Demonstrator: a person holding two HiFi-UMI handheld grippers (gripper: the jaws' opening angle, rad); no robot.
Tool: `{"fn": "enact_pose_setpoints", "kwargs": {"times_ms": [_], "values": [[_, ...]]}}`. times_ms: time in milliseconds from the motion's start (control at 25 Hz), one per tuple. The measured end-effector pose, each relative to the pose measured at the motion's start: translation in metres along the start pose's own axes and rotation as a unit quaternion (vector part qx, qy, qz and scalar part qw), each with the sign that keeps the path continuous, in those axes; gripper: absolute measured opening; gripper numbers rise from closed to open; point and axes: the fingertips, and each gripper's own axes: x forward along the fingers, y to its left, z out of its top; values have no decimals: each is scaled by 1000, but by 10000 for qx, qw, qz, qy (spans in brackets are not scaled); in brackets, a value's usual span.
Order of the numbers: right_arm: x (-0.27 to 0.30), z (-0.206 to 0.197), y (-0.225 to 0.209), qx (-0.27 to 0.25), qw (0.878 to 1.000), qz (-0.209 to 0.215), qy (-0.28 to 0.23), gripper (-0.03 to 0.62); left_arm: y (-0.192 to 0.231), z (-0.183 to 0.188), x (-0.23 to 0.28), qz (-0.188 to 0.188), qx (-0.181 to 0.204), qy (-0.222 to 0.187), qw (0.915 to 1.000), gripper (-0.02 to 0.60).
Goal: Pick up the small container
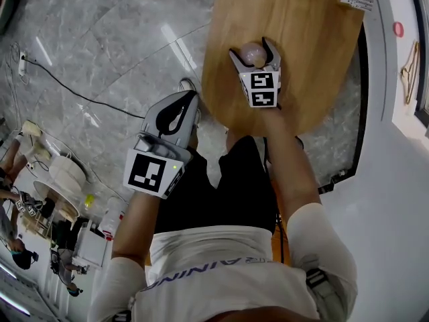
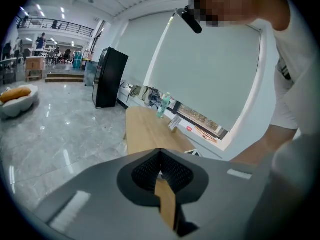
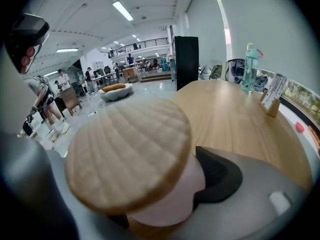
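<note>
The small container (image 1: 253, 54), a pale pink pot with a ribbed wooden lid (image 3: 130, 154), stands on the oval wooden table (image 1: 301, 79) near its front edge. My right gripper (image 1: 253, 49) is open around it, one jaw on each side. In the right gripper view the right pad (image 3: 220, 179) lies close against the pink body, and the lid hides the left pad. My left gripper (image 1: 191, 96) hangs off the table's left side above the floor. It is shut with nothing in it, tips meeting (image 2: 161, 171).
A green water bottle (image 3: 250, 66) and a small card stand (image 3: 274, 101) stand at the table's far end. The white wall ledge with a red dot (image 1: 398, 29) runs along the table's right side. A black cable (image 1: 67, 86) crosses the marble floor at left.
</note>
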Motion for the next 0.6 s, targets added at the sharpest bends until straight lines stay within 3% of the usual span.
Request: {"fn": "enact_pose_setpoints", "kwargs": {"times_ms": [280, 600], "values": [[-17, -1, -4, 162, 9998, 75, 24, 430, -13, 14, -4, 0, 80, -107, 9999, 0], [-103, 48, -11, 263, 9982, -22, -531, 431, -35, 49, -17, -75, 211, -443, 9988, 0]]}}
